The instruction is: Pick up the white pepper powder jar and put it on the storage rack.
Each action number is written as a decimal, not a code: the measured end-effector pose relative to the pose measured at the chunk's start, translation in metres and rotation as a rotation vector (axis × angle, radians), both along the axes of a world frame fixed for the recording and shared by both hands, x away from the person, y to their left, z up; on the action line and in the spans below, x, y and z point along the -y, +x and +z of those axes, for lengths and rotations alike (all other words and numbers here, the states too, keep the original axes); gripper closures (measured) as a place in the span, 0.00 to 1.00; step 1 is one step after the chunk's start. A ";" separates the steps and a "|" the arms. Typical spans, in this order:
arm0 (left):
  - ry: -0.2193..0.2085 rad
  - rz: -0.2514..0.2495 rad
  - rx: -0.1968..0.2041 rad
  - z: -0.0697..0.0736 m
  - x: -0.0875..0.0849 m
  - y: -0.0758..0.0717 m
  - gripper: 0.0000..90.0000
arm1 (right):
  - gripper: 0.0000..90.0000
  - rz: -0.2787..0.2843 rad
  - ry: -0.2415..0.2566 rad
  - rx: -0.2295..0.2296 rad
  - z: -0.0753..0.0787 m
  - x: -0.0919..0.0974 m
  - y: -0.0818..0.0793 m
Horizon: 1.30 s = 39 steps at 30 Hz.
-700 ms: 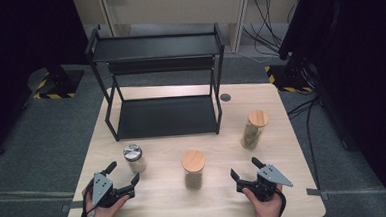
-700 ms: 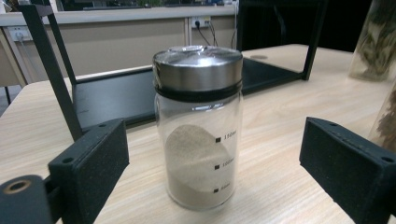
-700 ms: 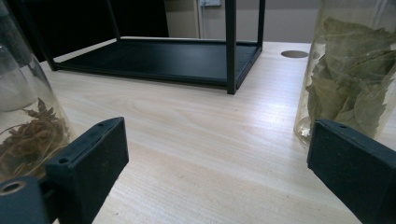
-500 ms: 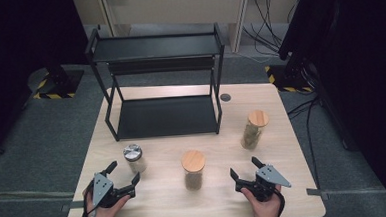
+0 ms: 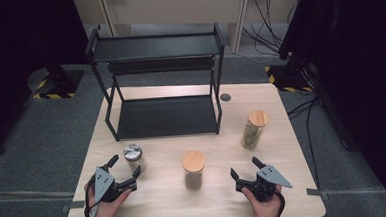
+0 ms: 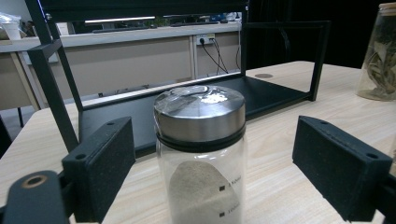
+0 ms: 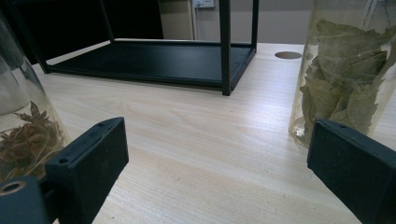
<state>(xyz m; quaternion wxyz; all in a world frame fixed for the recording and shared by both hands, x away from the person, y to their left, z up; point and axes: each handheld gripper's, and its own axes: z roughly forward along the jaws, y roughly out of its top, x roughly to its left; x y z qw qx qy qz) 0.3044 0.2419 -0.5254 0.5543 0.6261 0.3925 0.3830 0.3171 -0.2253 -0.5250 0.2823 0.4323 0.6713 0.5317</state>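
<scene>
While both hands rest at the near edge of the tabletop [image 5: 151,211], the high view shows the left claw [image 5: 125,172] spread just below a jar with a metal lid [image 5: 133,156], one fingertip beside the jar, the other off to its left. The right claw [image 5: 244,170] is spread too, over bare wood between a cork-lidded jar [image 5: 193,169] at the middle and a second cork-lidded jar of leaves [image 5: 253,129] farther back on the right. A black shelf rack [image 5: 158,65] stands at the far side.

From the left gripper view, the metal-lidded jar [image 6: 201,154] stands upright between the two pads [image 6: 105,158], apart from both, with pale powder inside; the rack [image 6: 51,79] is behind it.

From the right gripper view, the pads [image 7: 93,154] stand wide with nothing between them; the jar of leaves [image 7: 350,70] rises behind the right one, and the other jar [image 7: 18,121] is at the left edge.
</scene>
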 end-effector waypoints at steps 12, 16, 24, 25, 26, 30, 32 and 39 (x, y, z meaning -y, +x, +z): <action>-0.010 -0.005 0.006 0.002 0.005 0.017 0.21 | 0.07 0.002 -0.001 -0.001 0.000 0.000 0.000; -0.010 0.005 -0.006 0.001 0.008 0.023 0.23 | 0.07 0.003 0.001 0.000 0.000 0.000 0.000; -0.006 0.003 -0.005 0.001 0.008 0.032 0.32 | 0.07 0.002 0.003 -0.002 0.000 0.000 0.000; -0.004 0.003 -0.007 0.000 0.008 0.033 0.33 | 0.07 0.002 0.004 -0.004 0.000 0.000 0.000; -0.004 0.002 -0.008 0.000 0.008 0.033 0.35 | 0.07 0.000 0.005 -0.006 0.000 0.000 0.000; -0.019 -0.004 -0.012 -0.002 0.008 0.034 0.38 | 0.07 0.000 0.007 -0.006 0.000 0.000 0.000; -0.018 -0.007 -0.017 -0.001 0.007 0.034 0.38 | 0.07 0.000 0.007 -0.005 0.000 0.000 0.000; -0.039 -0.001 -0.026 0.003 0.007 0.033 0.39 | 0.07 0.001 0.019 -0.007 0.000 0.002 0.000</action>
